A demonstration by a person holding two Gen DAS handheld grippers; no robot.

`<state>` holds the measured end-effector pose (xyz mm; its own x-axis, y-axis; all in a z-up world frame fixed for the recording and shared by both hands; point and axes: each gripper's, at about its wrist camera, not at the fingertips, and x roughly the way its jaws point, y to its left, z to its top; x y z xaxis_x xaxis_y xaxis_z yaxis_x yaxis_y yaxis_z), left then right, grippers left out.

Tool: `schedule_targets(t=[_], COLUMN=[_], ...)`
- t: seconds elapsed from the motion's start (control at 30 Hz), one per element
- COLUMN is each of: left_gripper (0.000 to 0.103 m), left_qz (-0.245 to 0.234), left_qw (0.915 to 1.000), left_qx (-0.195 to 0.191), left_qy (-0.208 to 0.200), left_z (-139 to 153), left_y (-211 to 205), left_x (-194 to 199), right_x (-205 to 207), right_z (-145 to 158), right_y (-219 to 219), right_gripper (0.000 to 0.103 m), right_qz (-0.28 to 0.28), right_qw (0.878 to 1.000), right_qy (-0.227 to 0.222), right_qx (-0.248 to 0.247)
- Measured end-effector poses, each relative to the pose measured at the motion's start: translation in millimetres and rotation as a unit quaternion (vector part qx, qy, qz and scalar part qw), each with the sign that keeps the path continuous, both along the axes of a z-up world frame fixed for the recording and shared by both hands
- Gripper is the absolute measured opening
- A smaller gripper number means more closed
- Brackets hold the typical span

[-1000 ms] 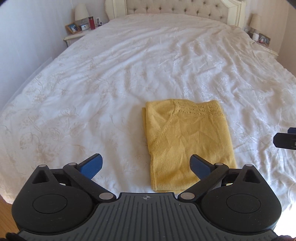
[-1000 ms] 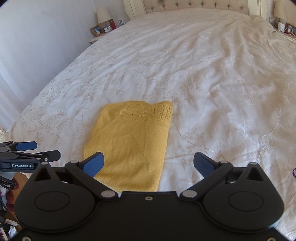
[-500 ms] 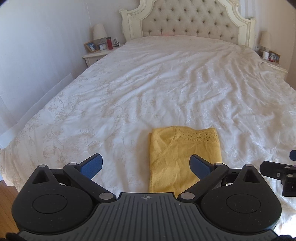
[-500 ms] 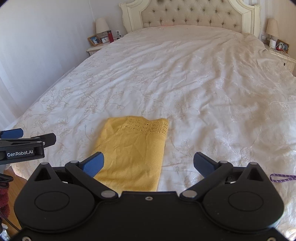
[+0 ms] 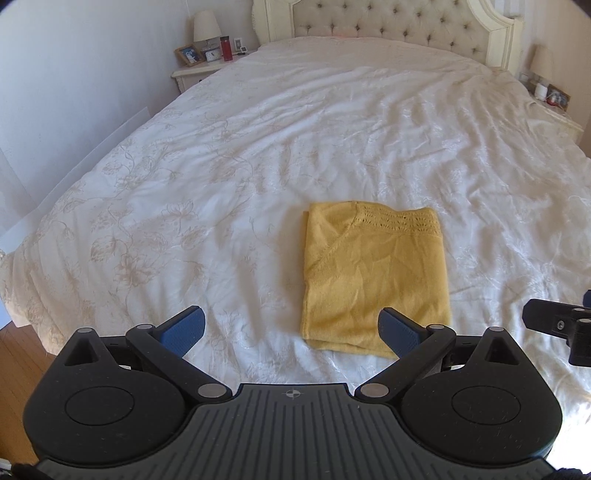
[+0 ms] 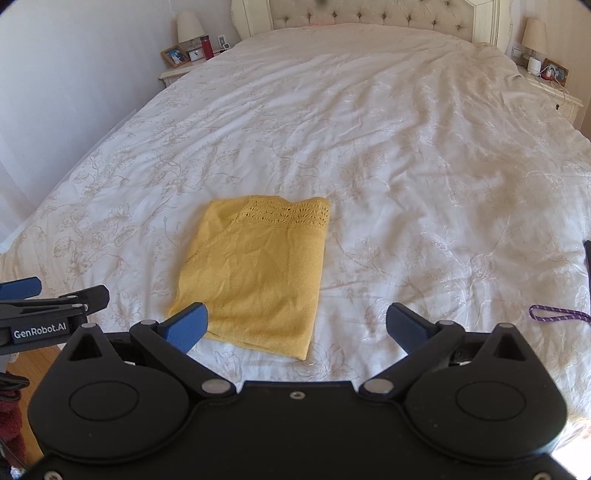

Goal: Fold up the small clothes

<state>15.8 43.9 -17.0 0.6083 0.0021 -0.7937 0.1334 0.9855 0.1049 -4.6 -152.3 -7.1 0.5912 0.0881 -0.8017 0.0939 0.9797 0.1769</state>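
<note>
One yellow knitted garment (image 5: 373, 277) lies on the bed (image 5: 258, 155), folded into a neat rectangle. It is the only piece of clothing on the white flowered bedspread. Two grippers are in view, each with two blue-padded fingers.

The garment's long axis runs from the foot of the bed toward the tufted headboard (image 5: 388, 22). Its openwork knit band (image 5: 400, 221) sits at the far end, toward the headboard, and the plain folded edge lies at the near end. A diagonal seam crosses its left half. It rests flat near the foot of the bed, roughly midway across.

The left gripper (image 5: 291, 330) hangs above the near edge of the bedspread with its fingers spread wide and nothing between them; its right finger overlaps the garment's near right corner in the view. The right gripper (image 6: 297, 326) is likewise spread wide and empty, with its left finger over the garment's near left corner.

Two nightstands flank the bed. The left nightstand (image 5: 192, 72) carries one lamp (image 5: 205, 27), a picture frame, a small clock and a red bottle (image 5: 226, 48). The right nightstand (image 6: 554, 92) holds a second lamp (image 6: 533, 35) and a few small items. A purple cord (image 6: 557, 314) lies on the bedspread at the right, well apart from the garment. Nothing lies between the grippers and the garment.
</note>
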Motion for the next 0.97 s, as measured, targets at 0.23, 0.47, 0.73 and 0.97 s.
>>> schedule_targets(t=[0.23,0.47,0.73,0.97], left_gripper=[0.101,0.101,0.101,0.101], left_qz=[0.004,0.000,-0.006,-0.005], left_qw=[0.9995,0.9988,0.9978,0.9979], left_qx=[-0.011,-0.015,-0.014,-0.005], left_qy=[0.030,0.047,0.064,0.064], left_z=[-7.9,-13.1,-19.1,-20.5], left_y=[1.1,-2.7,-8.5,-10.2], left_x=[0.2,3.0,5.0,9.8], right_x=[-0.9,-1.0,0.0,4.9], right_z=[-0.1,-3.6,-8.9,-14.6], right_y=[-1.0,-6.9,-7.7,-6.0], right_gripper=[0.102,0.102,0.102,0.102], right_qz=[-0.007,-0.012,-0.009,-0.007], right_qw=[1.000,1.000,1.000,0.999], right_qy=[-0.002,0.004,0.013,0.022], right_qx=[0.002,0.008,0.016,0.026])
